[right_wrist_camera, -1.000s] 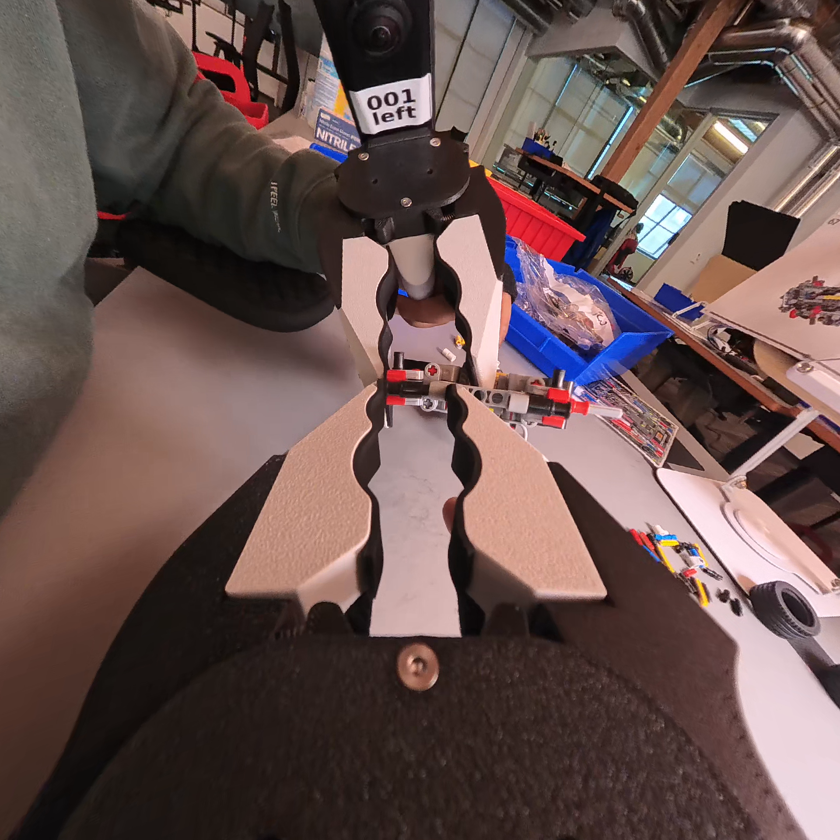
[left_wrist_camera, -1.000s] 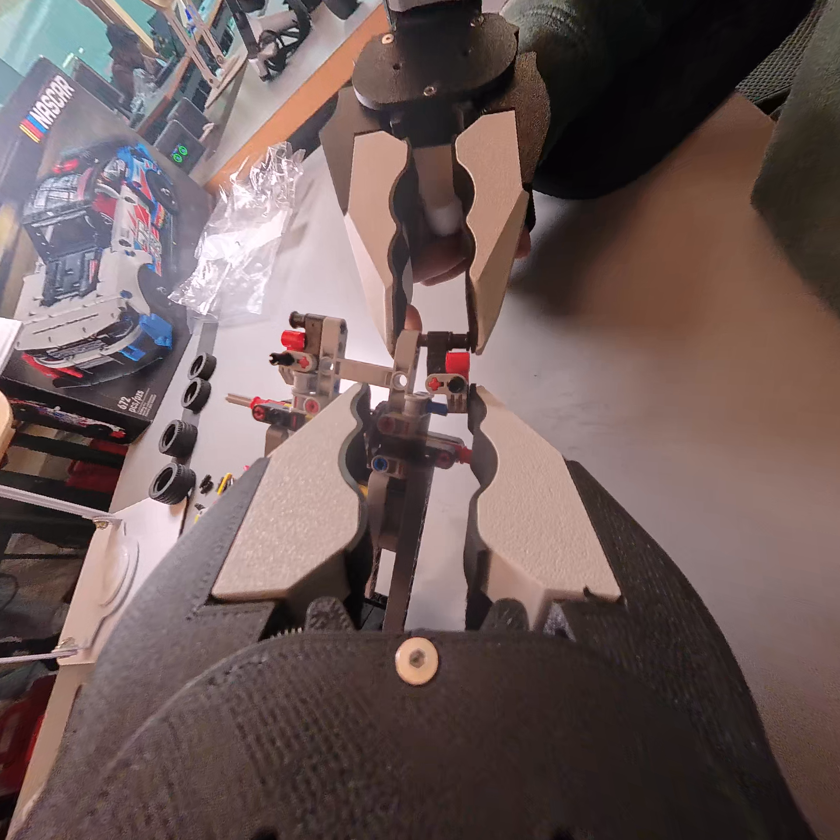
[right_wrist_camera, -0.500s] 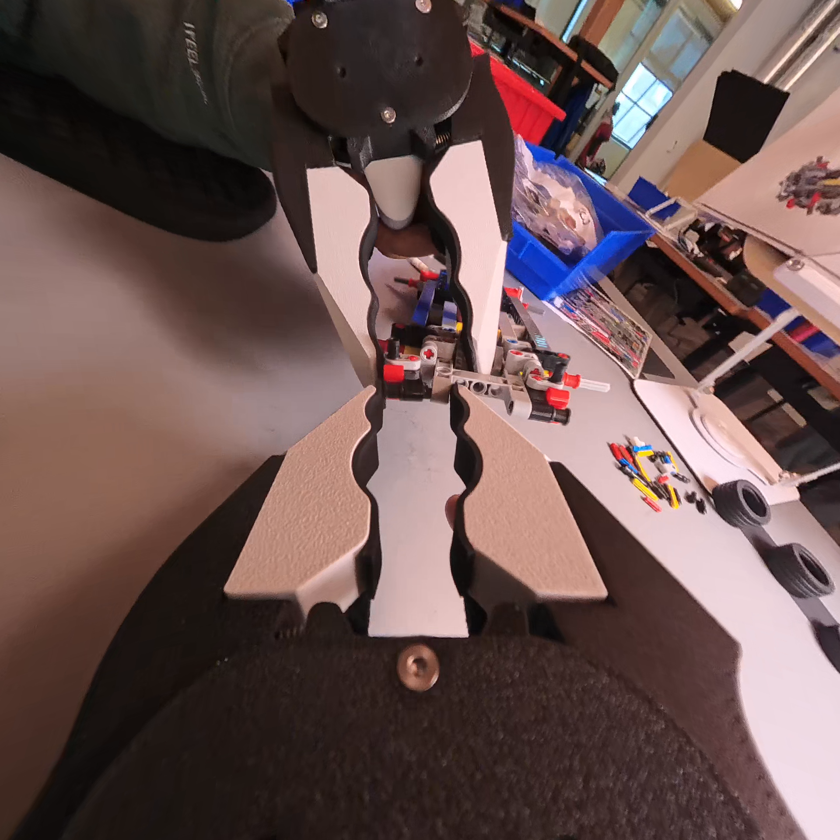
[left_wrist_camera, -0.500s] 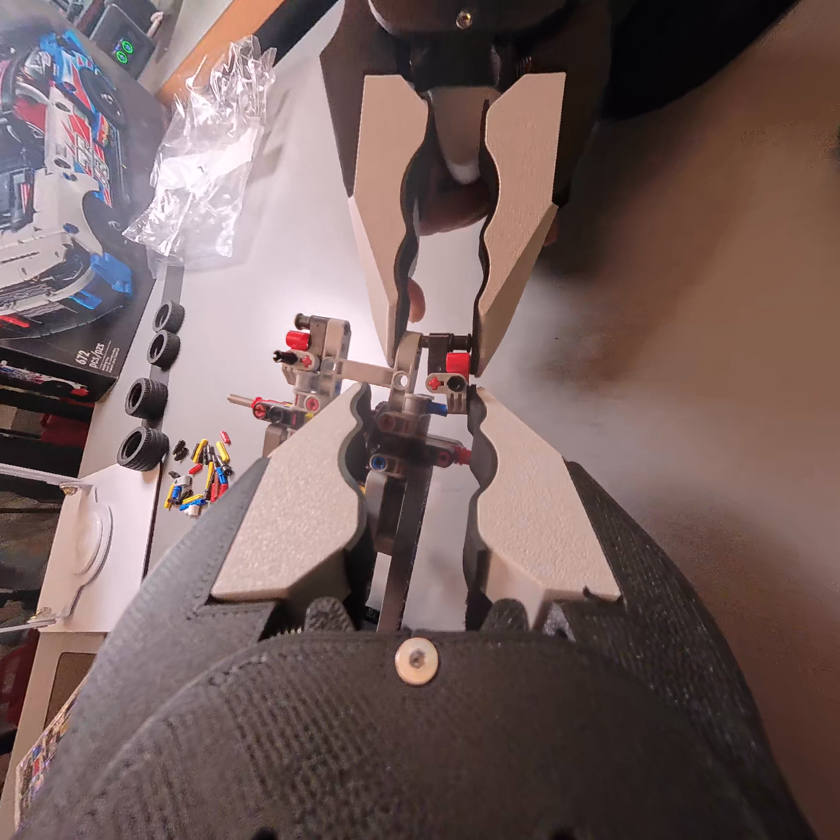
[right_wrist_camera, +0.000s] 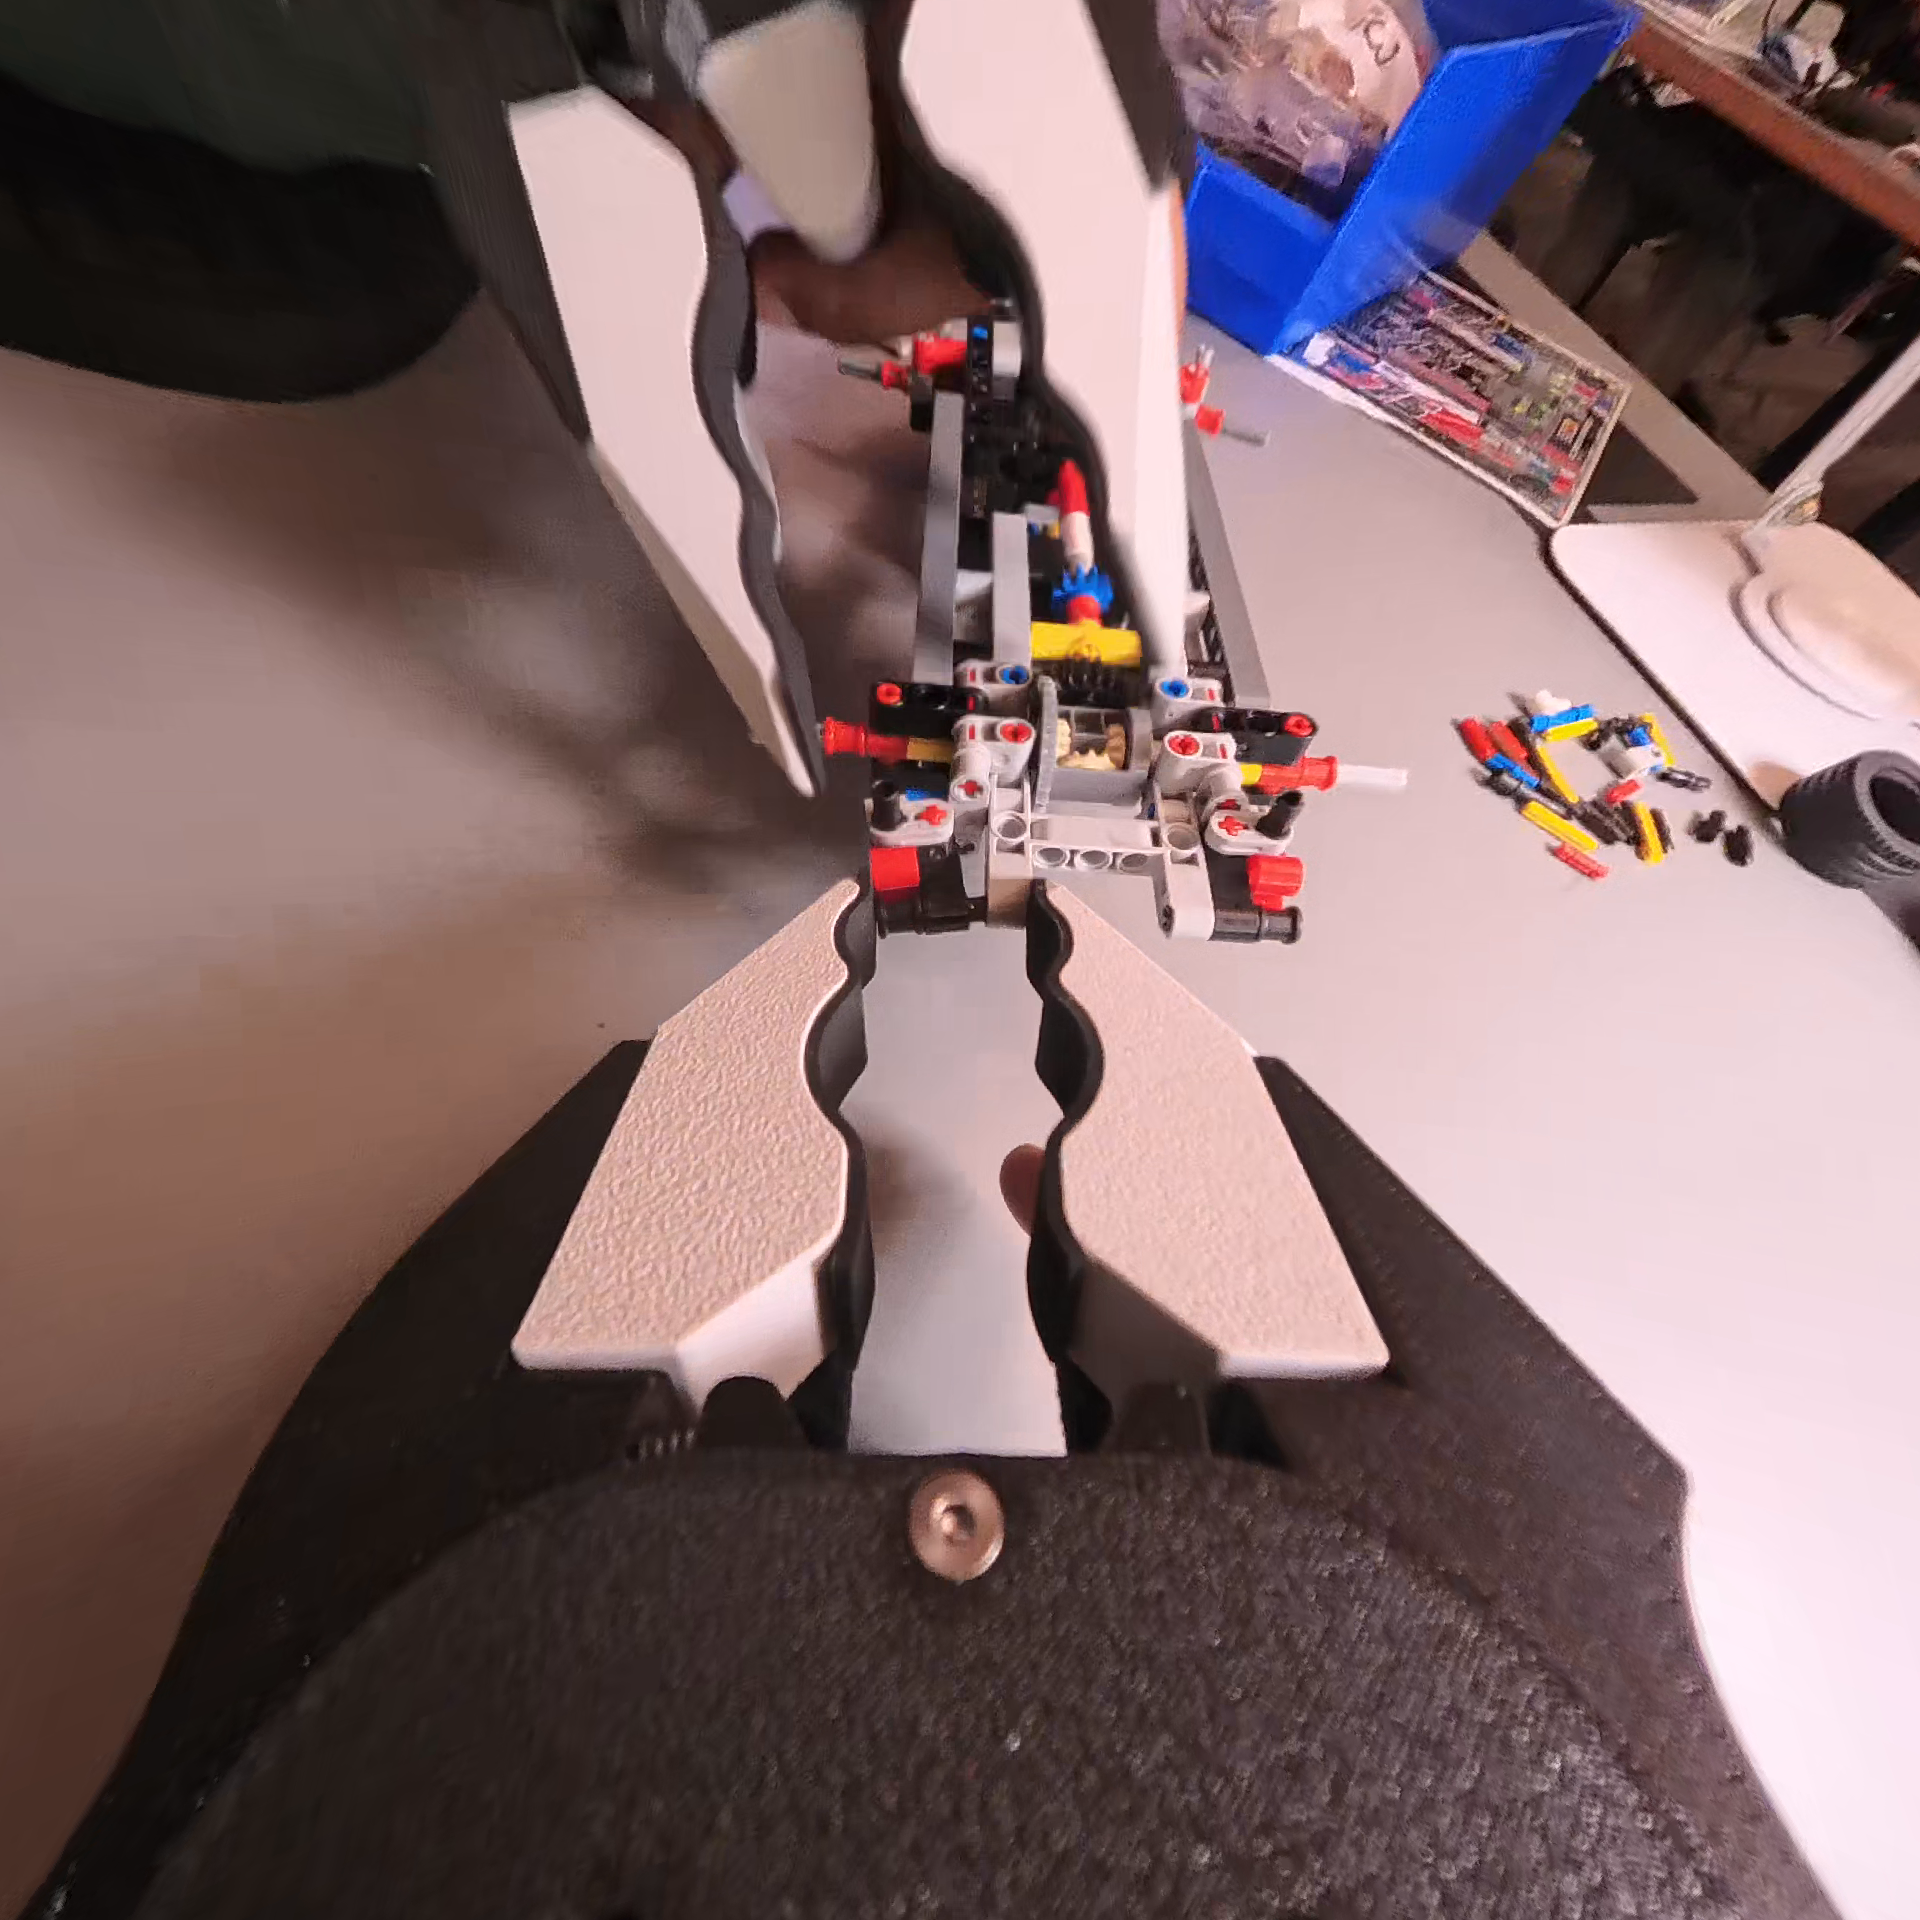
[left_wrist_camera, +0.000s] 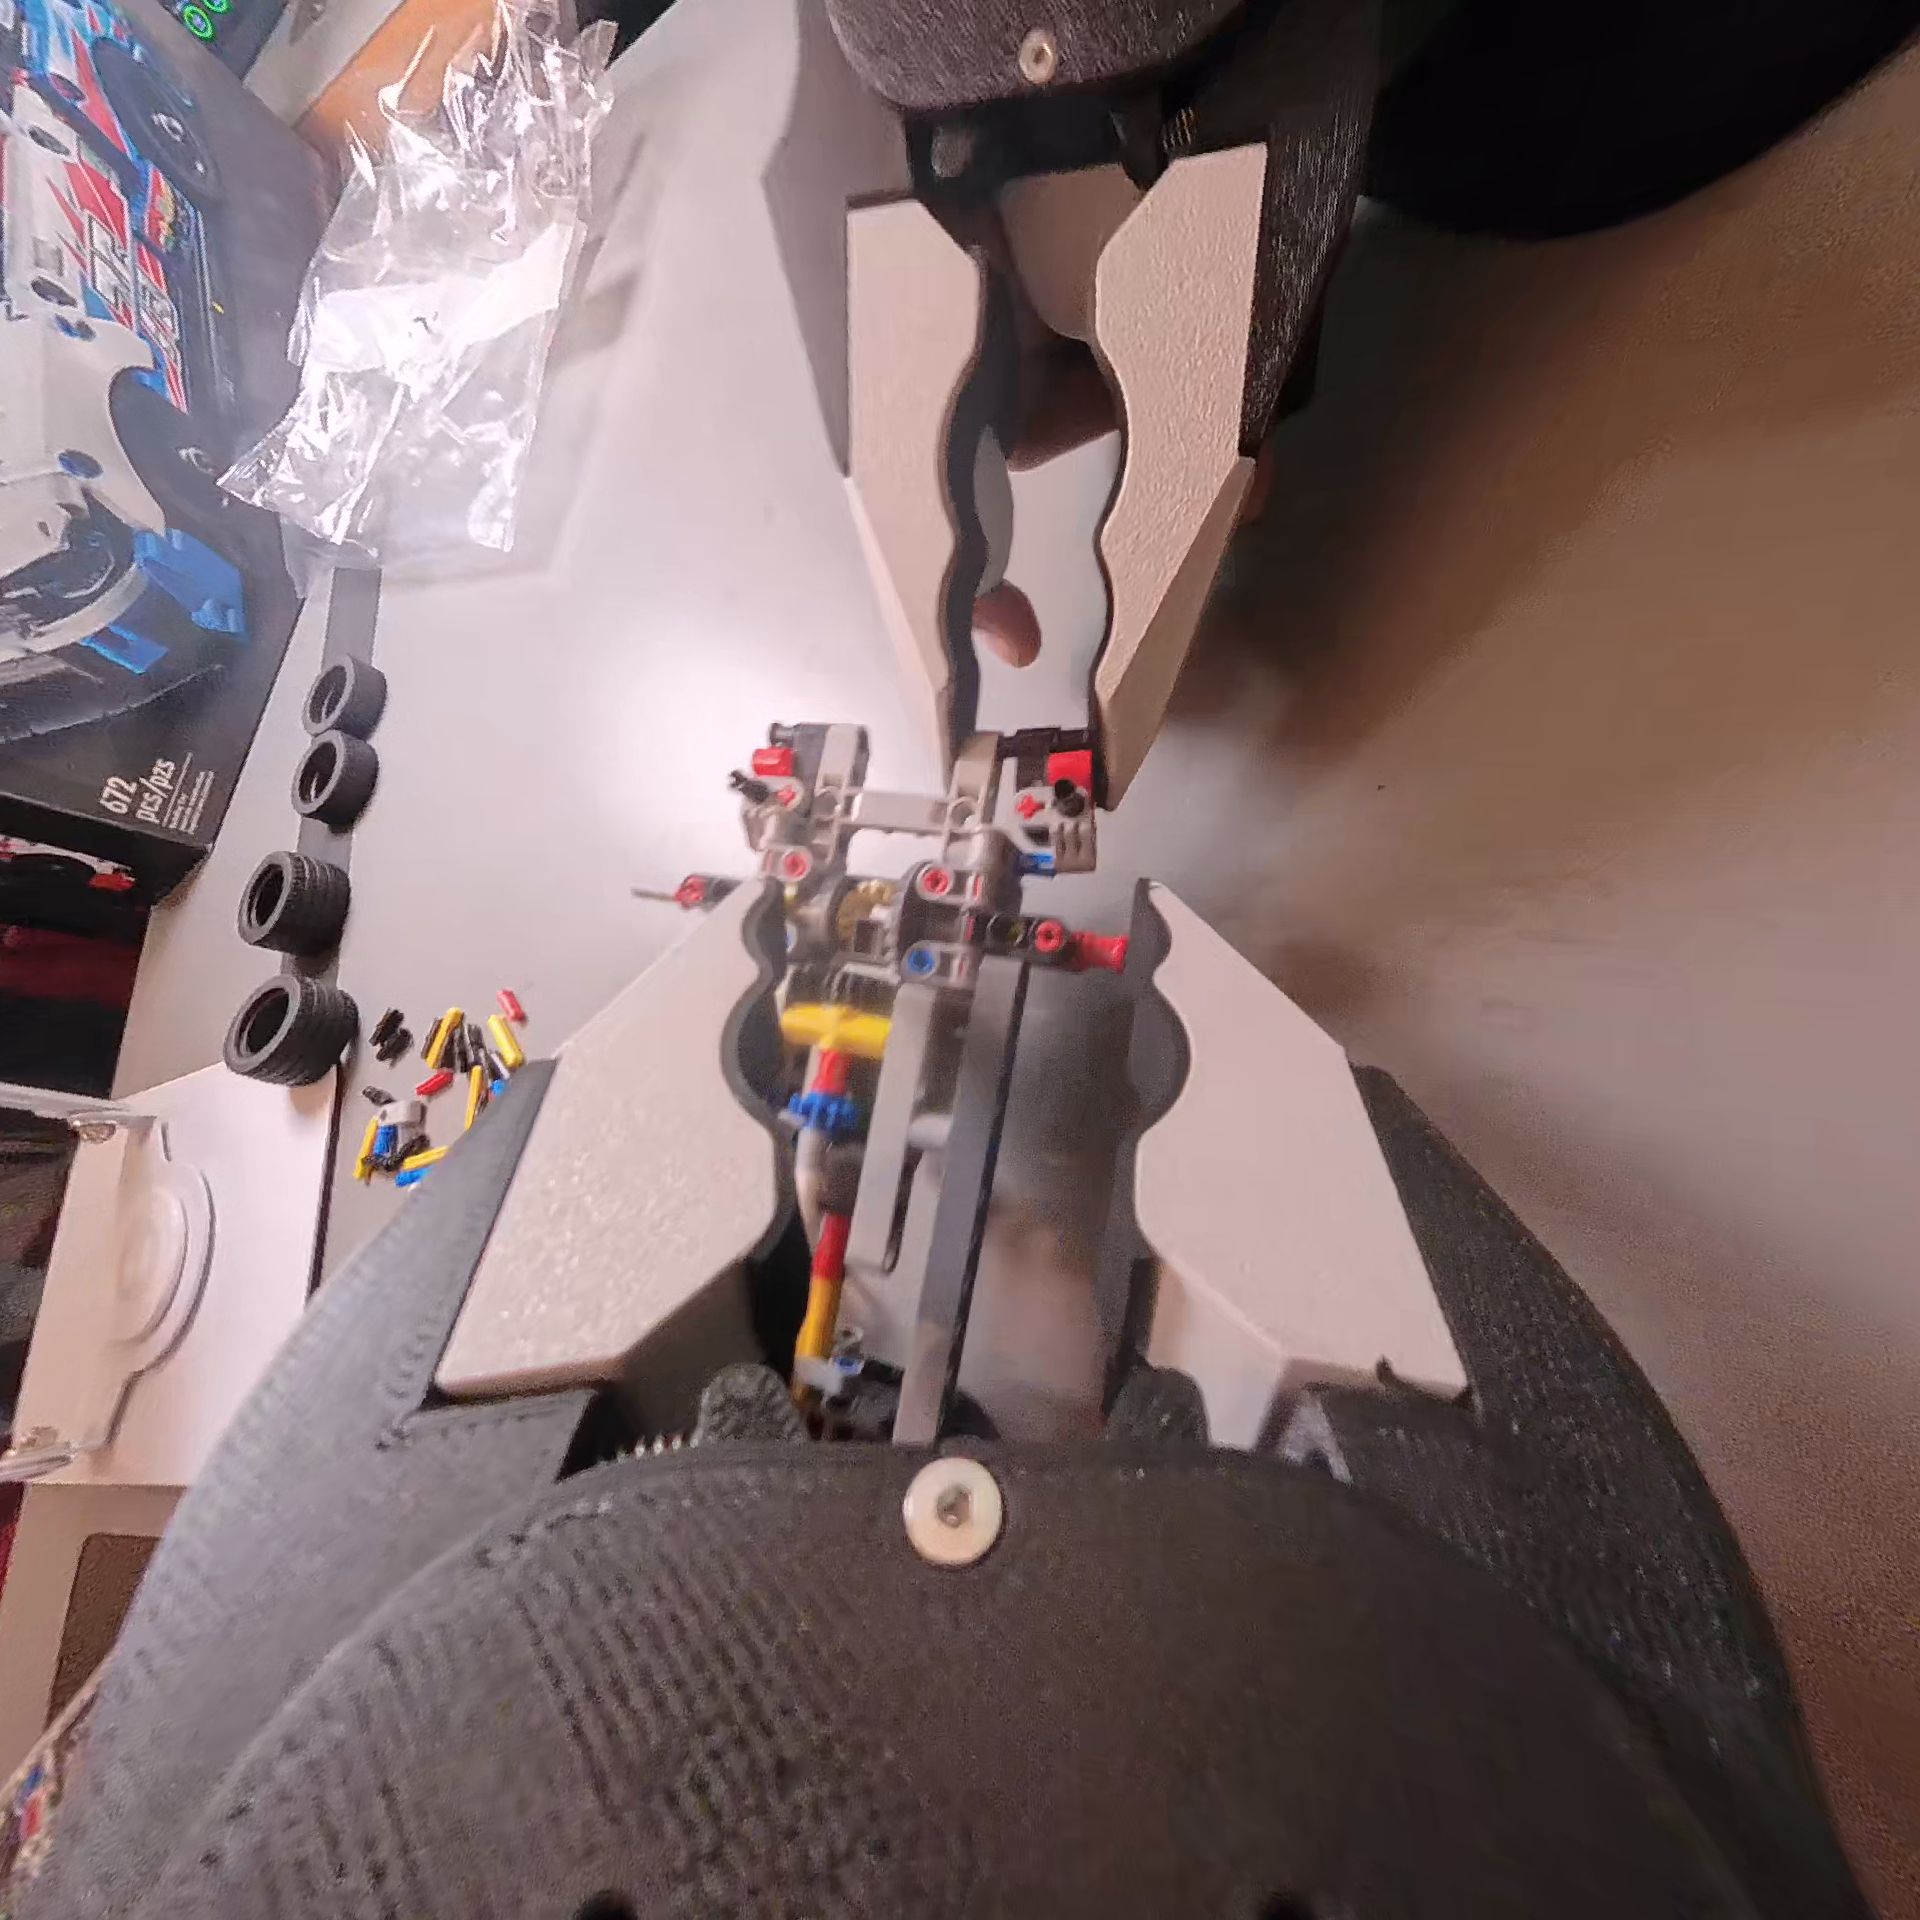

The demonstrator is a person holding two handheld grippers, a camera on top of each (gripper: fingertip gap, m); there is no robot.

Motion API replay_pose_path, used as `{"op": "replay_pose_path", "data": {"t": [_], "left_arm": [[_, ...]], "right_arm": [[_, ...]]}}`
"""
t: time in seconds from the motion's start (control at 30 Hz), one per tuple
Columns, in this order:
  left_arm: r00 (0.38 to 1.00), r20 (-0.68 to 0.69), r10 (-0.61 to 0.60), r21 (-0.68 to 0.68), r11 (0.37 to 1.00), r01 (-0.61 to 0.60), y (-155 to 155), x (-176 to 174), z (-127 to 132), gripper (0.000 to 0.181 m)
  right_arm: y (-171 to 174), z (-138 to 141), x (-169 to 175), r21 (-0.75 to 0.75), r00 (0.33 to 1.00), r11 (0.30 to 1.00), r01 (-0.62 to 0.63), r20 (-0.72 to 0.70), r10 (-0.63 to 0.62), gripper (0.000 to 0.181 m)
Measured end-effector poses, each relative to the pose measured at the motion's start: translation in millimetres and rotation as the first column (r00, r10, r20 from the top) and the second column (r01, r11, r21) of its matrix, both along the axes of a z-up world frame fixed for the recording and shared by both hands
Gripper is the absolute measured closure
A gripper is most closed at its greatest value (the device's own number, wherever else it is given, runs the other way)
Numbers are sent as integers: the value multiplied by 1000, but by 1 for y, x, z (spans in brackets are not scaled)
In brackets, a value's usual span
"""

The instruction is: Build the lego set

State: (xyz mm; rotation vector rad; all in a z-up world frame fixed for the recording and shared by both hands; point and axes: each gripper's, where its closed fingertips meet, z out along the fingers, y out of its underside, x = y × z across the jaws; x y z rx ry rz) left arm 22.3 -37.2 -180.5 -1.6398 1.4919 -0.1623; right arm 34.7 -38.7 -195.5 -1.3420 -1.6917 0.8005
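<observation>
partly built lego chassis [right_wrist_camera: 1070, 769] held over the grey table [right_wrist_camera: 1455, 1039] between both tools. left gripper [left_wrist_camera: 951, 904] spread wide around the long frame, fingers seemingly not pressing it. right gripper [right_wrist_camera: 951, 904] pinched on the red-and-black corner at the axle end. gears, pins, cross beams already on. wheels [left_wrist_camera: 286, 1023] unmounted, loose pins [right_wrist_camera: 1579, 769] unused – judged early-to-mid build, bodywork all left.

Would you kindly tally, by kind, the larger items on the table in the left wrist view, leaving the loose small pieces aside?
black tyres: 4
clear plastic bag: 1
set box: 1
partly built chassis: 1
Total: 7
</observation>
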Motion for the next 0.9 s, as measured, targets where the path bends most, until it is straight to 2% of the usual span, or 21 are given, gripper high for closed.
{"op": "replay_pose_path", "data": {"t": [0.07,0.13,0.2,0.3,0.4,0.43,0.73,0.9], "left_arm": [[1000,16,17,-37,999,-16,2,-14,8,110],[996,-54,69,-64,995,-72,11,-39,6,97],[979,-170,112,-104,986,-131,21,-68,-6,87],[962,-249,112,-237,956,-173,27,-90,-27,75],[948,-310,80,-275,946,-169,35,-93,-44,78],[948,-310,76,-276,947,-166,37,-91,-45,89],[940,-321,117,-249,947,-202,41,-84,-44,90],[930,-326,168,-241,937,-253,36,-82,-44,90]], "right_arm": [[3,-4,3,-9,1000,1000,-9,18,9,156],[6,-6,6,0,999,1000,-11,32,11,156],[8,-7,7,-10,999,1000,-13,37,14,156],[11,-10,7,0,999,1000,-14,46,14,155],[12,-7,7,-2,1000,1000,-6,31,6,155],[14,-4,7,-7,1000,1000,8,17,-8,155],[22,-10,8,21,998,999,43,47,-44,153],[24,-12,9,-49,995,996,75,68,-72,151]]}}
